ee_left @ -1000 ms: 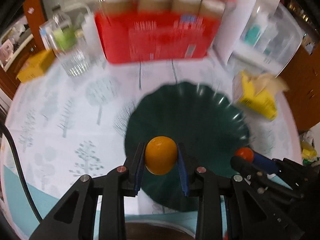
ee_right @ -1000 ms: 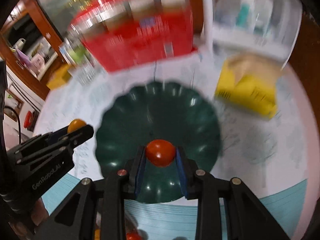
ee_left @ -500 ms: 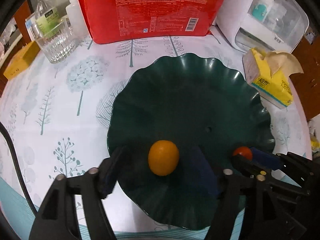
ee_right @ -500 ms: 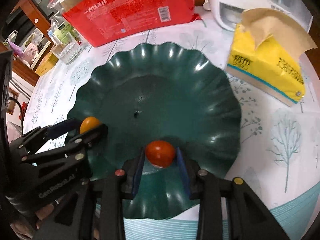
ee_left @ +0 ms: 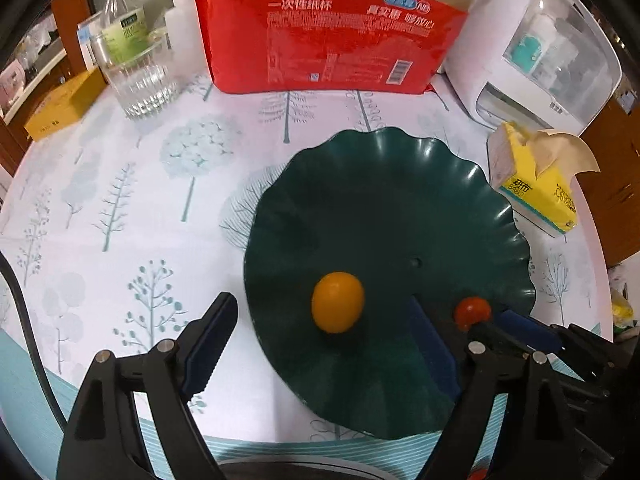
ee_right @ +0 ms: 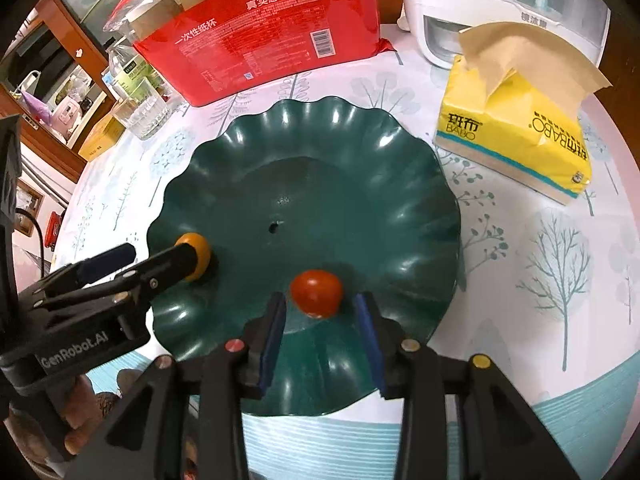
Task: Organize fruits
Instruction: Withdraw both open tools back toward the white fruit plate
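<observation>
A dark green scalloped plate lies on the tree-print tablecloth. An orange fruit rests on its near left part. A red tomato rests on its near part. My left gripper is open wide, its fingers either side of the orange fruit and clear of it. My right gripper is open, its blue pads flanking the tomato with gaps on both sides. Each gripper shows in the other's view.
A red pack of paper cups stands behind the plate. A yellow tissue pack lies right of it. A glass, a bottle and a white appliance stand at the back.
Both grippers carried their fruit over the plate and lowered it. The left gripper opened first and widened, leaving the orange fruit. The right gripper has now opened off the tomato.
</observation>
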`<state>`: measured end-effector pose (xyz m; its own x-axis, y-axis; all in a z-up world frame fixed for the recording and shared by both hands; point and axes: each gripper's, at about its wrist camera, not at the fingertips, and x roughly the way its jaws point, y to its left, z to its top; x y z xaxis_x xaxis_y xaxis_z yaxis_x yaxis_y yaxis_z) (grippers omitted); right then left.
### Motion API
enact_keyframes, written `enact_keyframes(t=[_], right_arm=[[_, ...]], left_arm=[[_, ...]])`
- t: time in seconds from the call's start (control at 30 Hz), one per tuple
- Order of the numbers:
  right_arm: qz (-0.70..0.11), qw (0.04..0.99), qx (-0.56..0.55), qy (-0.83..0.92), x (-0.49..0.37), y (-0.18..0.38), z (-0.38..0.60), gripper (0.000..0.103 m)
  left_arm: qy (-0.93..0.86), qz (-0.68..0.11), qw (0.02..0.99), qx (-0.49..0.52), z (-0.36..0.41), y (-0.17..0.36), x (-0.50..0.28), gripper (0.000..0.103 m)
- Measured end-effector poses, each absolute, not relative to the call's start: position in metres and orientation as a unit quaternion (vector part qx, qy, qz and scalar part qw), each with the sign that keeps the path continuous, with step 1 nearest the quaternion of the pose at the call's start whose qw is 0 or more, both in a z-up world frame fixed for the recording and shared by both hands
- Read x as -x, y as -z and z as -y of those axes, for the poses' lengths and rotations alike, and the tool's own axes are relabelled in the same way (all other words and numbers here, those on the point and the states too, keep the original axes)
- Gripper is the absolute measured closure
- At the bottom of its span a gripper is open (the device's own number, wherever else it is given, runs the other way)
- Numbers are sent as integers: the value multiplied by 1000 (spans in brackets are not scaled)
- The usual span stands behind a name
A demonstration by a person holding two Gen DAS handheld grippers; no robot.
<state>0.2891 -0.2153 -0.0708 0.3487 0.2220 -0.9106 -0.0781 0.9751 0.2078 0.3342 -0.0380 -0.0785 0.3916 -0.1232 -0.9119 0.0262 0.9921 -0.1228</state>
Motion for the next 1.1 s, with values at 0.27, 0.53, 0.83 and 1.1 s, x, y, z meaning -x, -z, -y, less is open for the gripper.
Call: enact_keyframes(t=[0.27,0.53,0.83,1.1], right_arm=[[-537,836,-69,-92,-270,45,215,45],[-496,862,-53,-85,-232,-15,214,34],[-461,883,-40,-74,-174,-71,217,33],[-429,902,-25,-44,-126,-106,217,33]], left_arm=[[48,-535,842,47,31,47,-315,9],[73,-515,851,75,15,-9,-276,1],[77,-490,865,76,-4,-61,-213,1],[64,-459,884,57,-15,-94,-156,1]])
